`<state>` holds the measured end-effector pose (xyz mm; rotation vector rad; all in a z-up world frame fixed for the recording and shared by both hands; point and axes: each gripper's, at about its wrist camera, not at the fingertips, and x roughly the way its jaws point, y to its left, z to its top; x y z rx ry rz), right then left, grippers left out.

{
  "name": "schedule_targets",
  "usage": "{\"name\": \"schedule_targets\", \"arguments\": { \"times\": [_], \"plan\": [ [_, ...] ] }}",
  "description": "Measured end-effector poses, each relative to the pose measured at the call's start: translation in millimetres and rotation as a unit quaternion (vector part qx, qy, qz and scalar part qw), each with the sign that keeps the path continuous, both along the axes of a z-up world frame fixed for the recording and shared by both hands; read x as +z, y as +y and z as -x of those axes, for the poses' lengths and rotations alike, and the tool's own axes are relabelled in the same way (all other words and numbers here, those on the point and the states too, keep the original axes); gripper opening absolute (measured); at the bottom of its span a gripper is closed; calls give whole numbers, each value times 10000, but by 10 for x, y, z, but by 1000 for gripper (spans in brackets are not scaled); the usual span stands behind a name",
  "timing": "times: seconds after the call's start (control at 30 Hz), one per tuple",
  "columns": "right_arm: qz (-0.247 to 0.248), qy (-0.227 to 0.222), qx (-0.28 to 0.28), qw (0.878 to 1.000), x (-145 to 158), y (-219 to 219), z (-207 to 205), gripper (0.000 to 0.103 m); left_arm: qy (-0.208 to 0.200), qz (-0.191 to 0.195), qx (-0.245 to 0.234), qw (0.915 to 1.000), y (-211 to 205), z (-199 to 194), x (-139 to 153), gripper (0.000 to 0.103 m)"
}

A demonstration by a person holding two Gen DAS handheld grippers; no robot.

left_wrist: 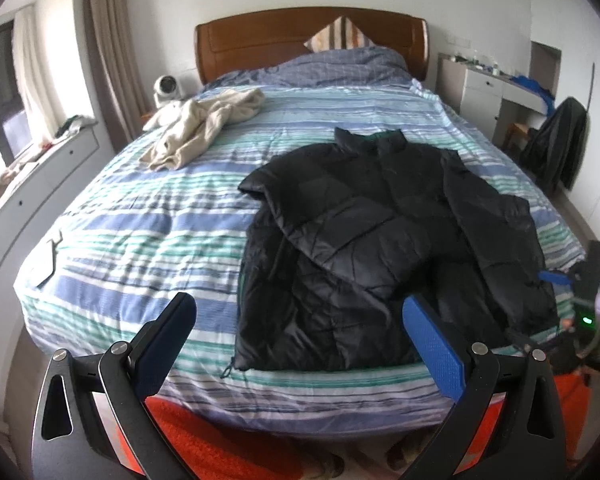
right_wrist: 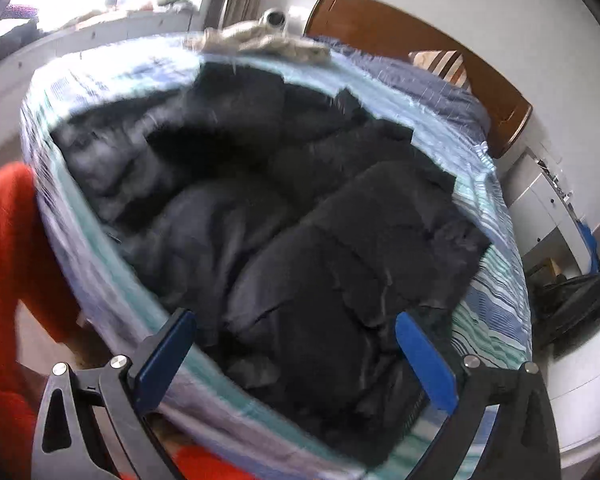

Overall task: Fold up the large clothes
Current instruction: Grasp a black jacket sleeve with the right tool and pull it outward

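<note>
lying flat | black puffer jacket [left_wrist: 380,232] | one sleeve folded across | striped bed [left_wrist: 140,240]

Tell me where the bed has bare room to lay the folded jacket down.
The widest free patch of the striped bedspread lies left of the black jacket, below the beige garment and down to the foot edge. A narrower band runs between the jacket's collar and the blue quilt. The right side is crowded: the jacket reaches nearly to that edge.

Ahead of the tongs, a black quilted jacket [left_wrist: 380,236] is lying on bedding [left_wrist: 140,240] showing blue, teal and white stripes; beyond, a cream garment [left_wrist: 204,124] and brown headboard [left_wrist: 260,40] are showing.
</note>
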<state>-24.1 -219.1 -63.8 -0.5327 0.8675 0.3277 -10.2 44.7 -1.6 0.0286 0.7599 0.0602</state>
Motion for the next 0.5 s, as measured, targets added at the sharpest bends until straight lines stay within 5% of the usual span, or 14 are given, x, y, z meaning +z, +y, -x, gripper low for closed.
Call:
{"name": "schedule_targets", "arguments": {
  "times": [0.07, 0.13, 0.2, 0.33, 0.5],
  "plan": [
    [-199, 186, -254, 9993, -69, -115, -104, 95, 135, 25, 65, 9999, 32, -3, -55, 103],
    [-672, 383, -513, 9957, 9, -232, -135, 49, 208, 15, 127, 9997, 81, 14, -104, 103],
    [-1243, 385, -856, 9878, 219, -349, -99, 23, 252, -21, 169, 9995, 112, 23, -121, 103],
    [-2206, -144, -1357, 9658, 882, -695, 72, 18, 262, -14, 119, 9996, 105, 22, -136, 103],
    [-2307, -1329, -2226, 9379, 1774, -1593, 172, 18, 212, -60, -125, 9997, -45, -11, -100, 103]
  ]
}}
